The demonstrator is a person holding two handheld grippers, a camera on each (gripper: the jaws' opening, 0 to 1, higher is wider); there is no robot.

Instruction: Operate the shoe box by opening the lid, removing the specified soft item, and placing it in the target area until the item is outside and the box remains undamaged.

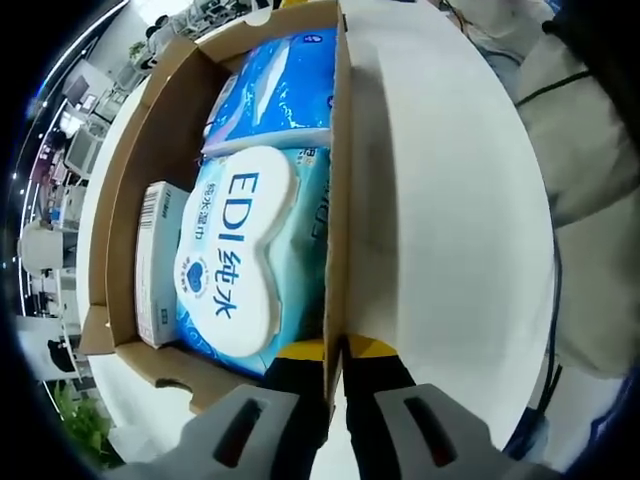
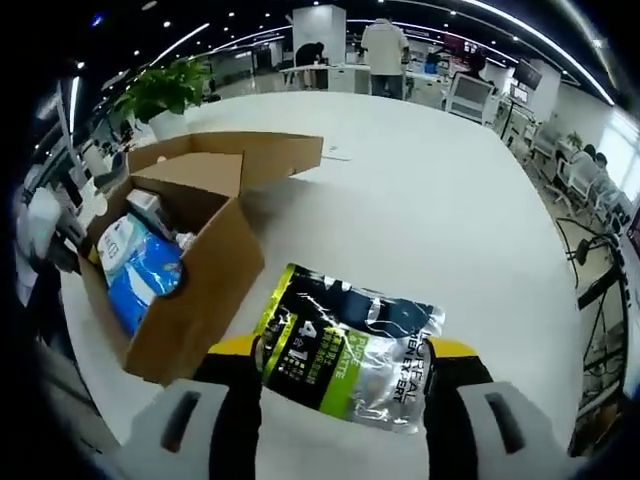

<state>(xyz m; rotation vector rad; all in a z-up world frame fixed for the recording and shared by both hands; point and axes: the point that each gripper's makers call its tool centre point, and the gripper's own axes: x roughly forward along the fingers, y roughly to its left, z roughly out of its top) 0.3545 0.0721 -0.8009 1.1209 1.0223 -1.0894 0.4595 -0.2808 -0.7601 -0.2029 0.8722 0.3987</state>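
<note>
Right gripper view: the pouch lies flat on the desk beside the open box, between my right gripper's spread jaws, long axis across them. My left gripper pinches the box wall.

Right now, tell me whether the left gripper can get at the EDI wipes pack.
Probably not yet: the left gripper is clamped on the box wall. The wipes pack lies uncovered beside it, reachable once released.

Open office, white table.
</note>
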